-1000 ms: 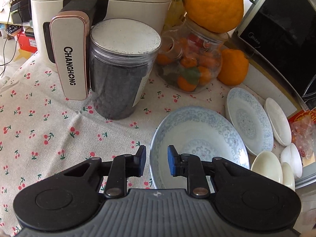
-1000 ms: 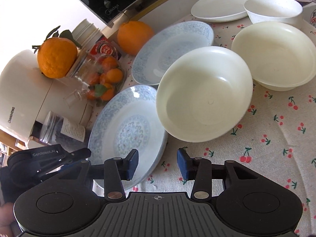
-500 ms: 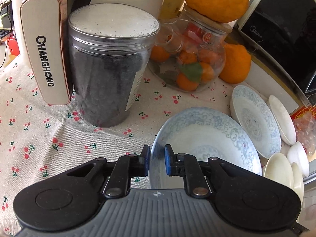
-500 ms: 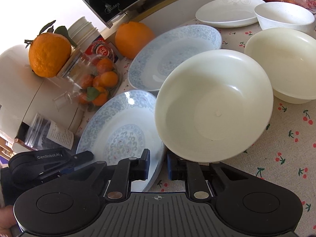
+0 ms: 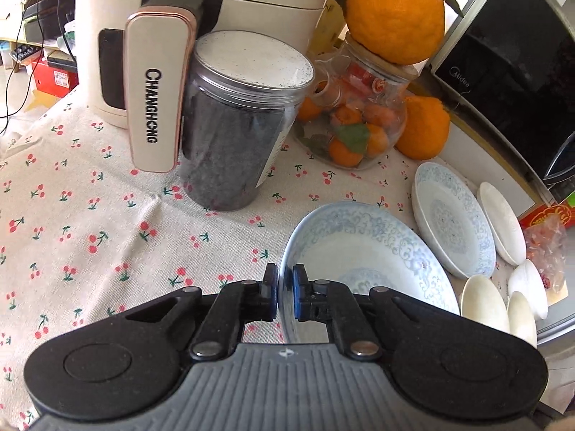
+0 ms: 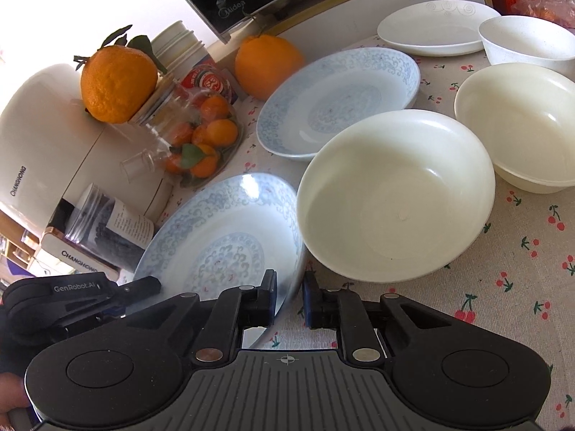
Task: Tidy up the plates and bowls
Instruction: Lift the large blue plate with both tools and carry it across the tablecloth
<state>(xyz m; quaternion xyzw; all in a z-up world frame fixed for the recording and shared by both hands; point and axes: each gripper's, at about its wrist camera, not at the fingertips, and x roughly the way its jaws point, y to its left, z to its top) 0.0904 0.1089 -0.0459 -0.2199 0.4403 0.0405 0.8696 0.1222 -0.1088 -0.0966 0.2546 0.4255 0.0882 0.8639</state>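
My left gripper (image 5: pixel 285 296) is shut on the near rim of a blue-patterned plate (image 5: pixel 363 251), which tilts up off the cherry-print cloth. The same plate (image 6: pixel 230 237) shows in the right wrist view, and my right gripper (image 6: pixel 289 300) has its jaws on either side of the plate's other rim with a narrow gap. The left gripper (image 6: pixel 136 287) shows there at the plate's left edge. A cream bowl (image 6: pixel 395 197) sits just right of the plate. A second patterned plate (image 6: pixel 337 97), a white plate (image 6: pixel 436 32) and two more bowls (image 6: pixel 517 125) (image 6: pixel 528 45) lie beyond.
A dark jar (image 5: pixel 240 122), a Changhong appliance (image 5: pixel 158 68), a glass jar of small oranges (image 5: pixel 355 118) with a big orange (image 5: pixel 395 10) on top, and a black microwave (image 5: pixel 514 72) crowd the back. The table edge is at the left.
The left gripper closed on the patterned plate's rim and lifted that edge. The right gripper narrowed its jaws and moved in around the plate's other rim.
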